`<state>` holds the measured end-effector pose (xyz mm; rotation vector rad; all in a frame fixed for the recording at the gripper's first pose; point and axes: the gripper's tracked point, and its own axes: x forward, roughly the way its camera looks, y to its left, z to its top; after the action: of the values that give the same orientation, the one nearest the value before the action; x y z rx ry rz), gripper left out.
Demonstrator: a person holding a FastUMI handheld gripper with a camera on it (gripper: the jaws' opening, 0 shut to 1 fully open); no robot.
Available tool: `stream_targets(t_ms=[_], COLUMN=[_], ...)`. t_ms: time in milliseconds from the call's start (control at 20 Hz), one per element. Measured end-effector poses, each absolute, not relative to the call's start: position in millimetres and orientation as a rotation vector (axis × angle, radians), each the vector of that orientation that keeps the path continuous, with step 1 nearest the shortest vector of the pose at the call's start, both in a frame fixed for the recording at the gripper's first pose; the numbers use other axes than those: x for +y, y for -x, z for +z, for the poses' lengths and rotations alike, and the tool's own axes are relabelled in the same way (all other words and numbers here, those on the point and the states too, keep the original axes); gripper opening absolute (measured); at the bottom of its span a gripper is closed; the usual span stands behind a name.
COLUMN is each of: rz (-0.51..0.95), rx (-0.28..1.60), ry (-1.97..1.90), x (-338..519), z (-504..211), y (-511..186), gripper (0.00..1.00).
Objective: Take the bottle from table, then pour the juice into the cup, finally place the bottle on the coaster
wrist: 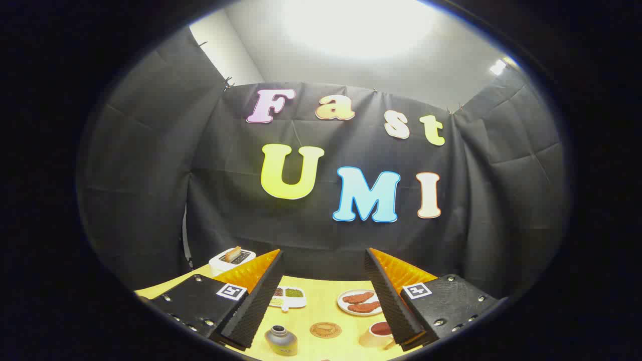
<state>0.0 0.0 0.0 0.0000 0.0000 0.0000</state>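
At the bottom of the frame the gripper is seen with its jaws spread wide and nothing held. Low between them, one grey bottle stands untouched on the yellow bench, so taking it appears to be the step in hand; a descent around it seems needed. Beyond are one coaster, one cup at lower right, two plates and one toaster.

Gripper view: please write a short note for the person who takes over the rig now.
Gripper: open, holding nothing, above the table.
Bottle: upright on the table, between the fingers, close to one of them.
Coaster: bare, just beyond the bottle.
Cup: beside the other finger; something red shows inside.
Done: nothing yet.
Left: grasp the bottle, pour into the cup, set the bottle on the coaster.
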Motion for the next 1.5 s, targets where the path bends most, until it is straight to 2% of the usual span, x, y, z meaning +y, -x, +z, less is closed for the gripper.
stream_targets(t_ms=[1000, 1500], rz=[-0.006, -0.015], rx=[0.051, 0.075], ry=[-0.001, -0.021], x=[7, 32], z=[-27, -84], y=[-4, -12], gripper=[0.98, 0.98])
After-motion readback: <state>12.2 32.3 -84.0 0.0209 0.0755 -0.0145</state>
